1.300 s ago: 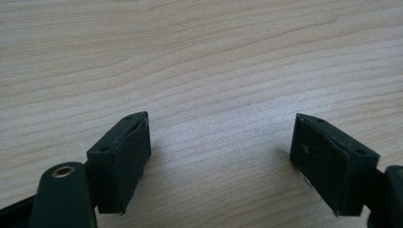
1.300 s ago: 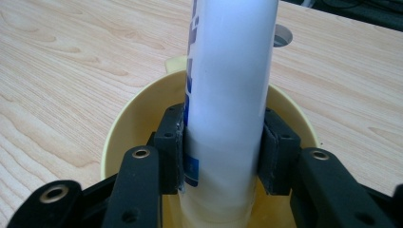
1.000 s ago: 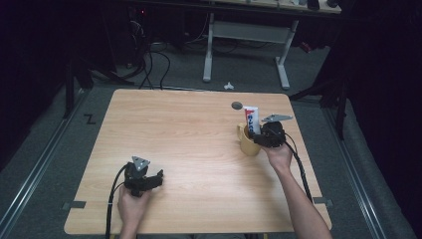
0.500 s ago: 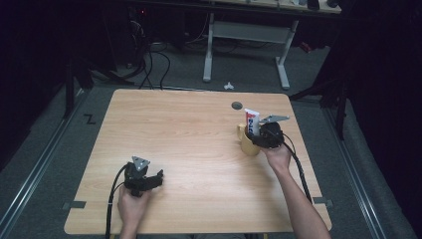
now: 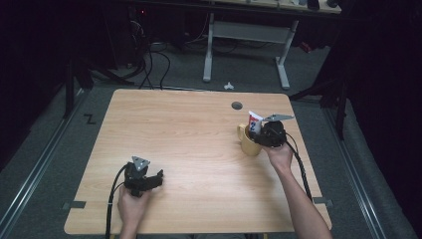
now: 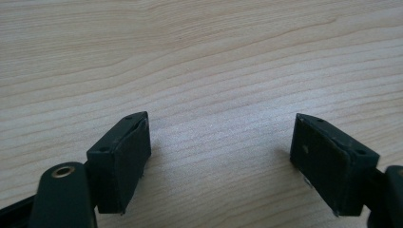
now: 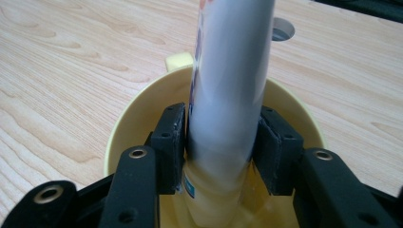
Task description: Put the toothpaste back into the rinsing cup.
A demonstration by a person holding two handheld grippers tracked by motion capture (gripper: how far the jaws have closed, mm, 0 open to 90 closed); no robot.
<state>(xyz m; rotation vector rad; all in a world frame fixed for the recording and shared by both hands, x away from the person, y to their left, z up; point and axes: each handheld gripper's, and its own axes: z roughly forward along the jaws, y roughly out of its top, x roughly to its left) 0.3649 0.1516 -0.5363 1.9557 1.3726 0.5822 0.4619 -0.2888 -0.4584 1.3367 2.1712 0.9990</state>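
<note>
1. A light wood-grain desk (image 5: 189,149) stands on a grey carpeted floor (image 5: 45,164).
2. A round grommet hole (image 5: 237,105) sits near the desk's far edge, right of centre.
3. Beyond the desk stands a second table with pale metal legs (image 5: 208,50) joined by a crossbar.
4. Black cables (image 5: 149,64) lie tangled on the floor at the far left.
5. A small white object (image 5: 228,85) lies on the floor just past the desk.
6. Metal rails (image 5: 37,164) run along the floor on either side.
7. The surroundings are dark; light falls mainly on the desk.
</note>
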